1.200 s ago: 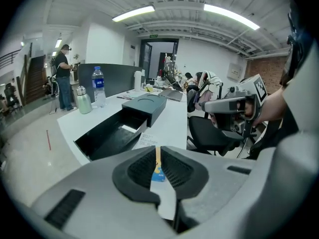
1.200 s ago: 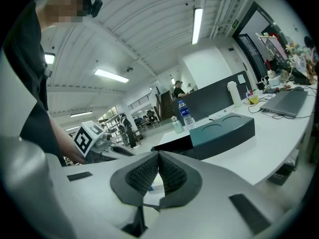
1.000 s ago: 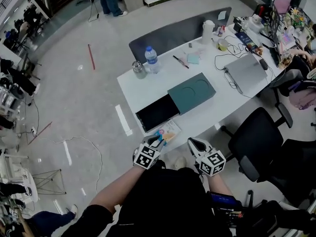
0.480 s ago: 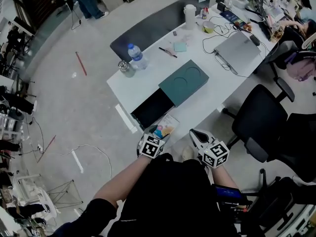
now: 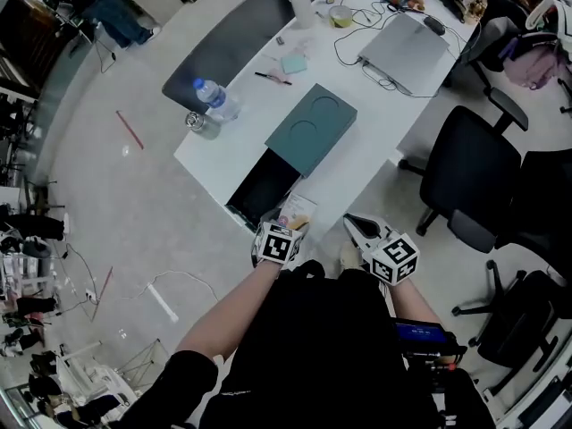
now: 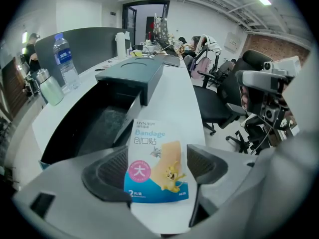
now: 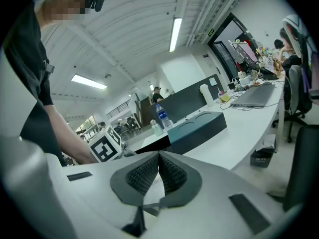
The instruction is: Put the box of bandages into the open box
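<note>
The bandage box (image 5: 297,211) (image 6: 152,143), white and blue with a cartoon print, lies flat on the white table's (image 5: 357,164) near edge. My left gripper (image 5: 290,229) (image 6: 155,169) straddles it; the jaws are opening and the right pad stands clear of the box. Just beyond lies the open box (image 5: 260,188) (image 6: 97,128), a black drawer pulled out of a teal sleeve (image 5: 311,129) (image 6: 132,72). To the right, off the table edge, my right gripper (image 5: 355,223) (image 7: 158,172) is shut with nothing in it.
A water bottle (image 5: 213,96) and a metal cup (image 5: 201,124) stand at the table's left end. A laptop (image 5: 402,47), cables and a white jug (image 5: 300,2) sit further back. A black office chair (image 5: 465,181) stands right of the table.
The left gripper's jaws have spread apart from the bandage box, which now rests on the table edge. The head view has shifted, so the table sits higher in frame.
</note>
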